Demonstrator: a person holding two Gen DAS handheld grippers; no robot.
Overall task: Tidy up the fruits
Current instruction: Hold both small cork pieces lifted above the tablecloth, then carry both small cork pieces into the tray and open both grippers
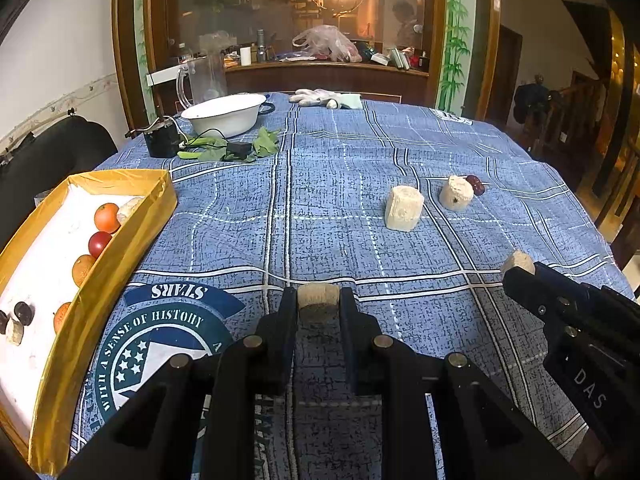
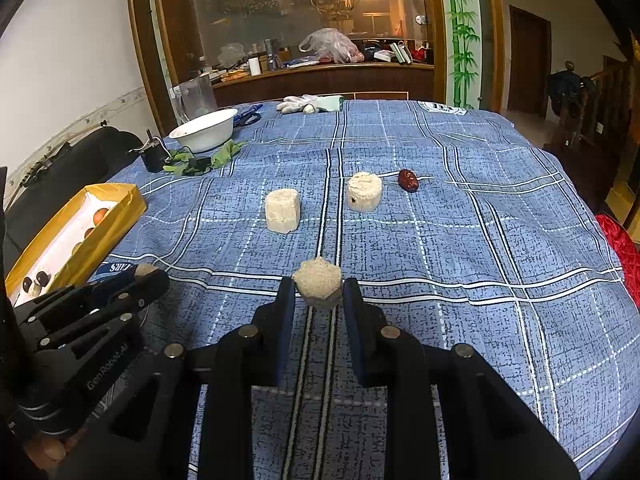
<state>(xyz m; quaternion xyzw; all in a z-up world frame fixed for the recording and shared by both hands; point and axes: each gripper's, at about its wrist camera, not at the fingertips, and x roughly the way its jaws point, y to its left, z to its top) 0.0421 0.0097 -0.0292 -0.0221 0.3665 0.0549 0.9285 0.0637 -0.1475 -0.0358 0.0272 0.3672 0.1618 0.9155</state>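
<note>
My left gripper (image 1: 318,294) is shut on a small beige cork-like chunk (image 1: 318,304) just above the blue tablecloth. My right gripper (image 2: 318,286) is shut on a similar rough beige chunk (image 2: 317,280). The two grippers are side by side; the right gripper (image 1: 520,270) shows in the left wrist view. A yellow box (image 1: 120,252) with a white inside sits to the left, holding oranges (image 1: 106,217), a red fruit (image 1: 99,242), dark fruits and beige pieces. Farther out on the cloth stand two beige cylinders (image 2: 282,211) (image 2: 364,191) and a red date (image 2: 408,180).
At the back left are a white bowl (image 1: 224,114), a clear jug (image 1: 202,80), green leaves (image 1: 240,148) and a small black device (image 1: 161,142). A white glove (image 1: 316,98) lies at the far edge. A dark chair (image 1: 48,156) stands left; the table drops off at right.
</note>
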